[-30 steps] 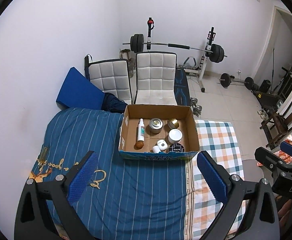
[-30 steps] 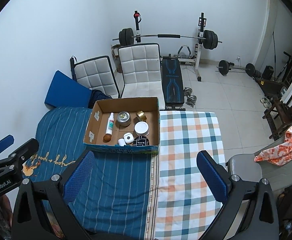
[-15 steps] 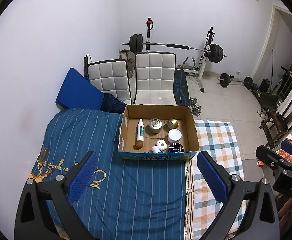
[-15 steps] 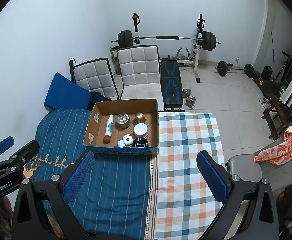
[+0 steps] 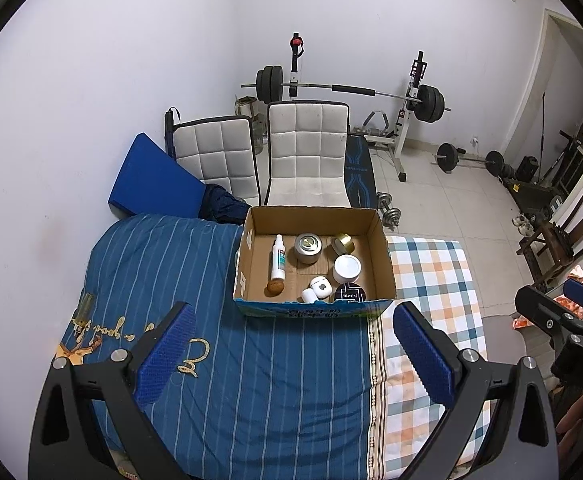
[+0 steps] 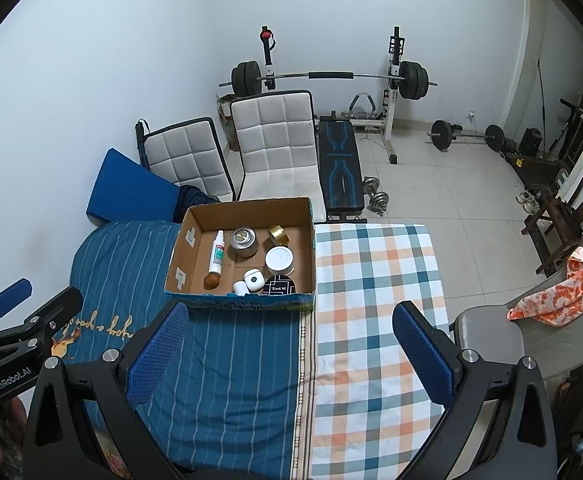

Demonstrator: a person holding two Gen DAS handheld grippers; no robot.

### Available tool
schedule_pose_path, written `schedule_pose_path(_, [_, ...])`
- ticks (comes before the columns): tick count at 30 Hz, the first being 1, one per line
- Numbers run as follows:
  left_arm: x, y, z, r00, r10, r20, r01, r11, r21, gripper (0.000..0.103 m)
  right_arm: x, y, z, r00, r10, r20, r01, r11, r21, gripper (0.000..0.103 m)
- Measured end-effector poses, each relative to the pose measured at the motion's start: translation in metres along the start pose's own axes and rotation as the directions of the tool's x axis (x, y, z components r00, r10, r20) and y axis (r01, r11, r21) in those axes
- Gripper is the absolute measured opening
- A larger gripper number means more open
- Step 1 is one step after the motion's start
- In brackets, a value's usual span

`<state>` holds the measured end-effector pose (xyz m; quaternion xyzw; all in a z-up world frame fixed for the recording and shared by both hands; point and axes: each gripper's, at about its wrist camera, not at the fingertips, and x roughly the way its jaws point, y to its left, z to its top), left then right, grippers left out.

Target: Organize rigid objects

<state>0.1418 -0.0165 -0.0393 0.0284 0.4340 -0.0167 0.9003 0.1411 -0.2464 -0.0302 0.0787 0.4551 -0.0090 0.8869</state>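
An open cardboard box (image 5: 383, 252) (image 6: 189, 254) sits on the bed. In it lie a white spray bottle (image 5: 278, 258) (image 6: 217, 252), a silver tin (image 5: 308, 247) (image 6: 244, 241), a gold tin (image 5: 343, 243) (image 6: 278, 234), a white-lidded jar (image 5: 347, 269) (image 6: 279, 260), a small white case (image 5: 320, 288) (image 6: 253, 279), a black round tin (image 5: 349, 293) (image 6: 279, 286) and a brown ball (image 5: 275, 288) (image 6: 211, 281). My left gripper (image 5: 293, 350) (image 6: 27, 308) is open and empty, held above the blue blanket short of the box. My right gripper (image 6: 291, 350) (image 5: 559, 312) is open and empty, to the right of the left one.
The bed carries a blue striped blanket (image 5: 163, 264) and a checked sheet (image 6: 375, 280). Two white padded chairs (image 5: 309, 152), a blue cushion (image 5: 151, 180), a weight bench with barbell (image 6: 331, 76) and dumbbells (image 6: 375, 198) stand beyond. A grey chair with an orange cloth (image 6: 555, 296) is at right.
Both grippers have drifted back slightly from the box; the view has shifted a little. Both stay open and empty. Nothing in the box has moved.
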Motion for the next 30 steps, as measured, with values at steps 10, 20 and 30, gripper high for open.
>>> schedule_pose_path(10, [0.0004,-0.0001,-0.0001,1.000,-0.001,0.000,0.001,1.000,-0.002,0.101,-0.0013,-0.0018,0.0000,1.000,-0.011,0.004,0.011,1.000,0.011,0.103])
schedule_pose_path(20, [-0.0006,0.0010,0.0013,1.000,-0.002,0.001,0.002,1.000,0.000,0.102,-0.0030,-0.0028,0.0009,1.000,-0.021,0.008,0.021,1.000,0.020,0.103])
schedule_pose_path(30, [-0.0021,0.0024,0.0023,1.000,0.012,0.011,-0.012,1.000,0.008,0.102,-0.0035,-0.0040,0.0004,1.000,-0.025,0.011,0.024,0.999,0.027,0.103])
